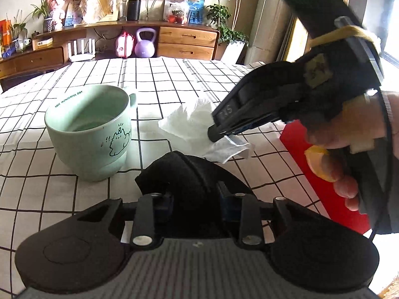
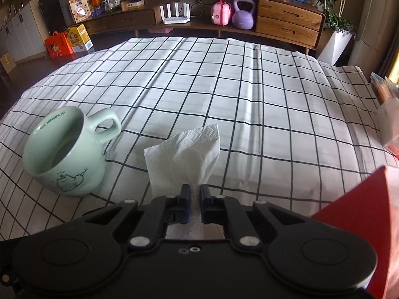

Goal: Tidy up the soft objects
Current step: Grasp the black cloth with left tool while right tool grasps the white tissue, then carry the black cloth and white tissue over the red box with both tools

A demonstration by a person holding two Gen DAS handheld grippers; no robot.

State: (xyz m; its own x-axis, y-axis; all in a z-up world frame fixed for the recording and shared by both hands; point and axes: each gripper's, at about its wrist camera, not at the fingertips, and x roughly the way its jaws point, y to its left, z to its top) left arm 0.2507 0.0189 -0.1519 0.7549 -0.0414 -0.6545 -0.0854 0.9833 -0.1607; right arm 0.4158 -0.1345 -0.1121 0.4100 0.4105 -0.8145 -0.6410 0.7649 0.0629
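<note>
Tissue hangs pinched in the right gripper, lifted just beside the mug over the checked cloth. Left gripper looks clenched on something dark I cannot identify. Stowing the tissue seems still undone.

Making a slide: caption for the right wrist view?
Right gripper pinches a white tissue beside a green mug.

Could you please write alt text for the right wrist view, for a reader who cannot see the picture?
The right gripper is shut on a white paper tissue, which stands up from its fingertips above a black-and-white checked tablecloth. A mint green mug with a cartoon drawing stands to the left, apart from the tissue.
</note>
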